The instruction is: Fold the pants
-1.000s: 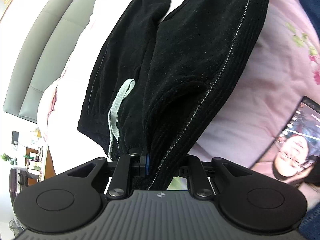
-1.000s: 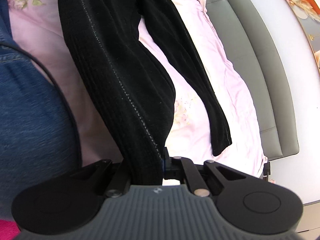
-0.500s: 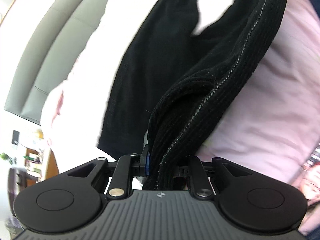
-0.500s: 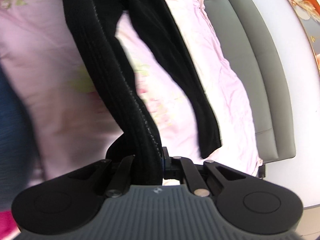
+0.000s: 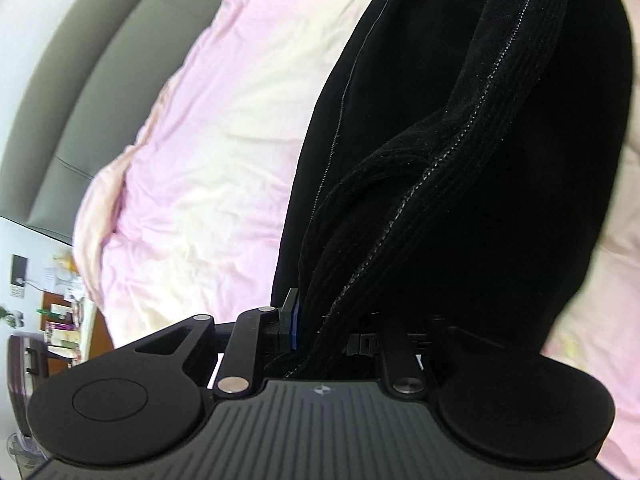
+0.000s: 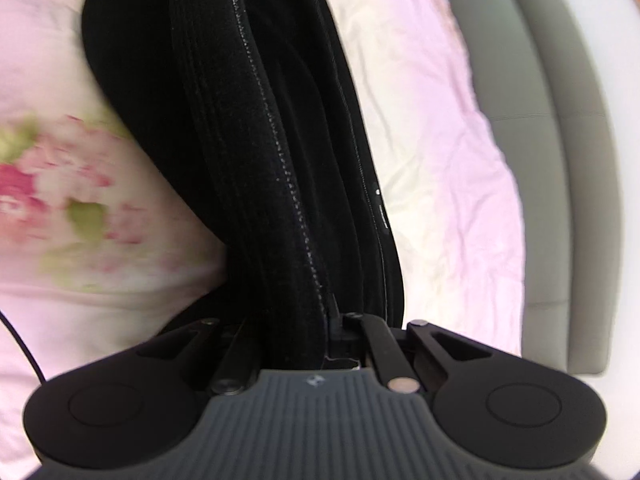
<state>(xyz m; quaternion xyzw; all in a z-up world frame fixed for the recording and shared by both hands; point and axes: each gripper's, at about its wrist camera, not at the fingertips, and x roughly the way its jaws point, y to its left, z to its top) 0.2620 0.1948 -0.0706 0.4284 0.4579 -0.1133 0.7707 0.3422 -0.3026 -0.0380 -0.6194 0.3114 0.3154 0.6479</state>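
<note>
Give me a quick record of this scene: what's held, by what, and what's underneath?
held item: black pants
left gripper: shut on the pants
right gripper: shut on the pants
pants state: bunched at both grips, the rest hanging and draped over the bed
surface below: pink sheet, floral print in the right view
backdrop: grey headboard
fold: not yet finished

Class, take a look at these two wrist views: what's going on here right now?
A person is folding black pants on a bed with a pink quilt. Each hand holds a gripper: the left gripper and the right gripper both have their jaws shut on bunched fabric, holding one layer of the pants over the part lying on the quilt.
</note>
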